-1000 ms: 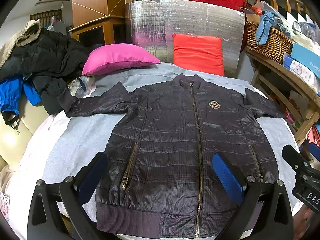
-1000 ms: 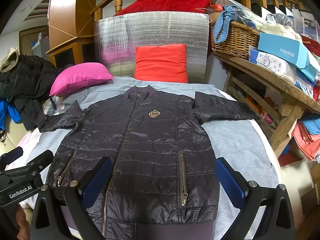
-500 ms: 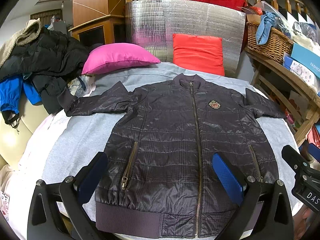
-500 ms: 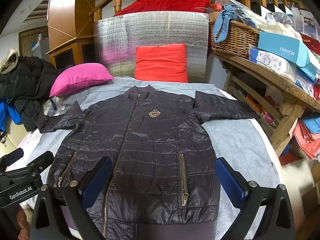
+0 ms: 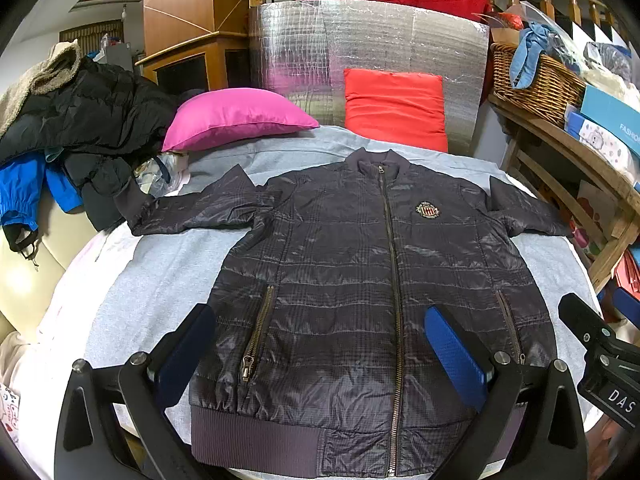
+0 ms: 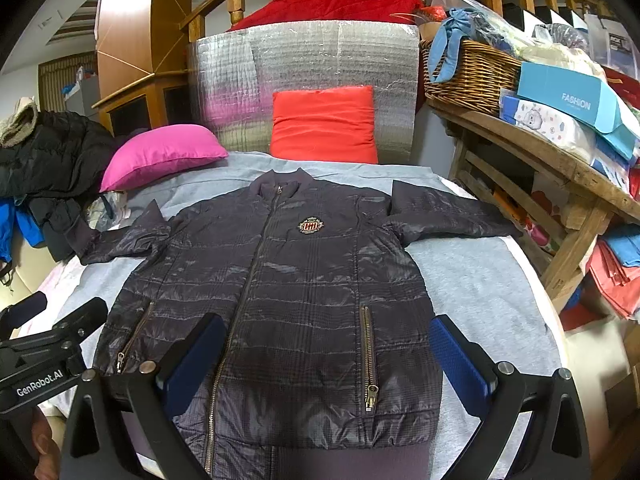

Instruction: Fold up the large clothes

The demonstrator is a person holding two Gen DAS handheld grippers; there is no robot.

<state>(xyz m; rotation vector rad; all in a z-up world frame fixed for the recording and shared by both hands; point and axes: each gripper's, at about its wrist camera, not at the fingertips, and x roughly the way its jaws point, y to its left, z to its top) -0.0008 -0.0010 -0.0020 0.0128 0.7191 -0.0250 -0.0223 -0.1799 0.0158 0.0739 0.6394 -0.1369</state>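
A dark quilted zip jacket [image 5: 360, 280] lies flat, front up, on a grey-covered surface [image 5: 168, 280], sleeves spread to both sides, collar at the far end. It also shows in the right wrist view [image 6: 288, 300]. My left gripper [image 5: 320, 356] is open, hovering over the jacket's lower left half near the hem. My right gripper [image 6: 324, 364] is open over the lower right half. Both hold nothing. The right gripper's body [image 5: 600, 360] shows at the left view's edge, and the left gripper's body [image 6: 44, 352] at the right view's edge.
A pink pillow [image 5: 236, 116] and a red cushion [image 5: 396, 108] lie beyond the collar against a silver foil panel [image 5: 368, 48]. Dark coats [image 5: 80, 108] pile at the left. A wooden shelf [image 6: 540, 152] with a wicker basket [image 6: 472, 76] and boxes stands at the right.
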